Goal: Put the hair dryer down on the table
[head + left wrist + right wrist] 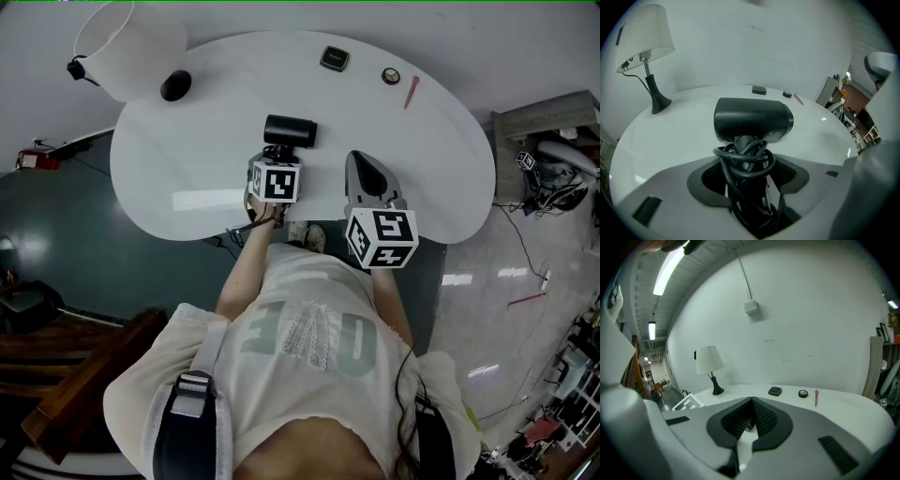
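Hair dryer: black, gripped by its handle in the left tongs. The barrel forms the long axis. It runs left to right across the left gripper view, square to the handle, which drops straight back between the jaws. In that view the left end of the barrel is cut flat and the right end is rounded, with small pale print on its lower side. Which end is the outlet cannot be told. A black cord is looped several times around the handle, and the jaw pads pinch handle and loops together.

Position: in the head view the hair dryer sits over the middle of the white desk, just ahead of the left tongs, barrel again lying left to right. Whether the barrel touches the desk surface cannot be told.

Right tongs: jaw tips pressed together, nothing between them. In the head view the right tongs hang over the near part of the desk, just beside the left tongs and to the right of the hair dryer.

Other items on the desk:
- White-shaded lamp on a black base, far left.
- Flat black square case, far edge.
- Small round item, beside the case.
- Pink stick, just right of the round item.
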Demonstrator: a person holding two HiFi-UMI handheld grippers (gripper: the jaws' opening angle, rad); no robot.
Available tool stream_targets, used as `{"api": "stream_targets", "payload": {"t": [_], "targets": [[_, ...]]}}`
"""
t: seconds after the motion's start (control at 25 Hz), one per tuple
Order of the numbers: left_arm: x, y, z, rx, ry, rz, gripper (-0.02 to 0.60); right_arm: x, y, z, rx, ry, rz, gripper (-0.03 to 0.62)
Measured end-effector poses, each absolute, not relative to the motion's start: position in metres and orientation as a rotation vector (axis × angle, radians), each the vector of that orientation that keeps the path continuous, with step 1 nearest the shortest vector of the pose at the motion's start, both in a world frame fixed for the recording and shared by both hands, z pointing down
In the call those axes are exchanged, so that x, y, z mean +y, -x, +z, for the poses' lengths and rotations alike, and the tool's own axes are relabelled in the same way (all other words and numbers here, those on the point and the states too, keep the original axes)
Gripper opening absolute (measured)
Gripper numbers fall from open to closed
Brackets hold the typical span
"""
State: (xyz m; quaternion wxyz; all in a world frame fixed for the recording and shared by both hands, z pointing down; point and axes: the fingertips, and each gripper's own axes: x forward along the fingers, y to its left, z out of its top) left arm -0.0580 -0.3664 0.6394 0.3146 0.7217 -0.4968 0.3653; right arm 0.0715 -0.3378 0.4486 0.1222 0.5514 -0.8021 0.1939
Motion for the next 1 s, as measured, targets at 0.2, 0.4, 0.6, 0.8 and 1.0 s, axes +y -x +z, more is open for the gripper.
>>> {"api": "stream_targets", "payload": {"t": [0.2, 0.4, 0.6, 0.8, 1.0], "targets": [[-0.367, 0.055, 0.639, -1.296, -1.909, 0.954, 0.256, -0.336, -0.072, 0.449, -2.350, -1.601, 0.578, -0.002], [-0.364, 0.049, 0.639, -1.250, -1.924, 0.938, 0.298, -0.330, -0.068, 0.449, -2.370, -1.582, 0.580, -0.003], [-0.365, 0.049, 0.636, -1.307, -1.930, 0.923, 0.365, -0.322, -0.065, 0.448, -2.379, -1.567, 0.576, -0.003], [-0.362, 0.055, 0.625, -1.377, -1.913, 0.862, 0.379, -0.316, -0.067, 0.447, -2.386, -1.564, 0.570, -0.002], [-0.371, 0.063, 0.582, -1.506, -1.966, 0.767, 0.379, -0.319, -0.063, 0.436, -2.424, -1.552, 0.534, -0.002]]}}
